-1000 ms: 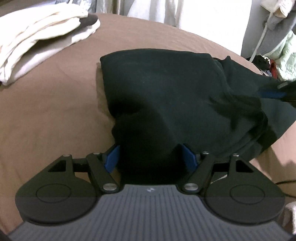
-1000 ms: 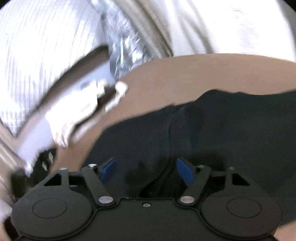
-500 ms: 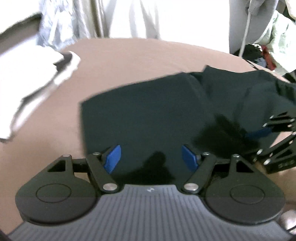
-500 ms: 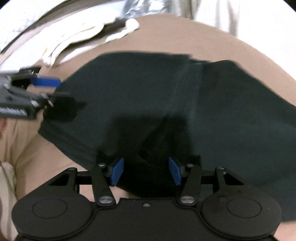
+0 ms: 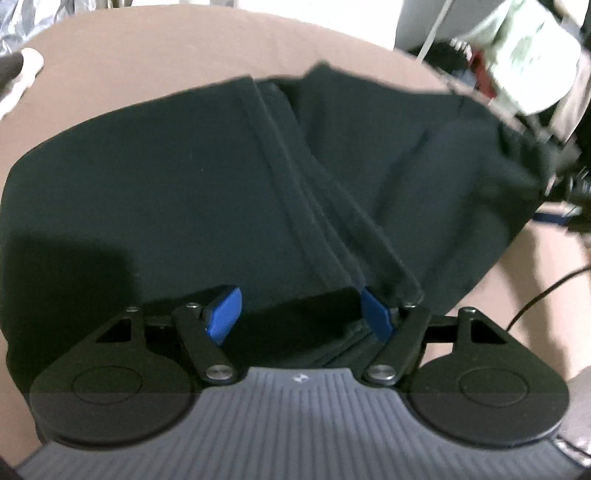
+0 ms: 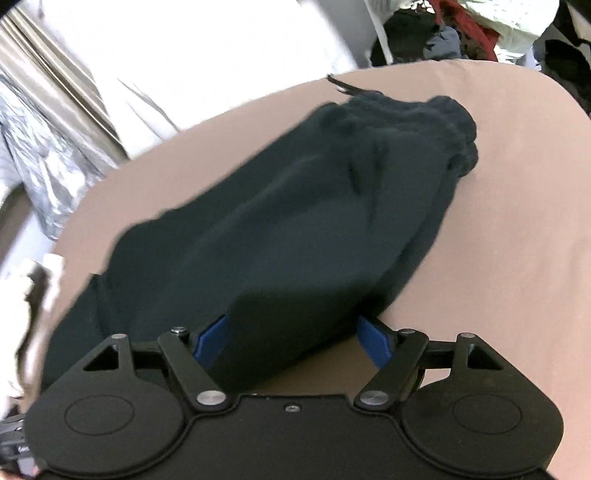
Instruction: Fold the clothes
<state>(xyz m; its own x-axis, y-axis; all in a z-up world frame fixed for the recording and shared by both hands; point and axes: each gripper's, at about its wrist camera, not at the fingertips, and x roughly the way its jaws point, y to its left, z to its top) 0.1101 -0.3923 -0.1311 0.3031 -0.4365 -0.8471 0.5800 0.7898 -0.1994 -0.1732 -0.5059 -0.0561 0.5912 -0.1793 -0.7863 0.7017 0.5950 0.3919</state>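
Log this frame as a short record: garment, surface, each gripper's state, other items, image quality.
garment: dark garment, folded over, gathered waistband with drawstring at the far end
surface: tan bed cover
left gripper: open, cloth between the fingers
right gripper: open, cloth between the fingers
other: white clothes at the left edge; cable
quality: motion blur in both views

A home bedroom is showing. A brown-sheeted bed (image 6: 498,221) is lying centrally. Piled laundry (image 6: 461,26) is sitting beyond the bed.
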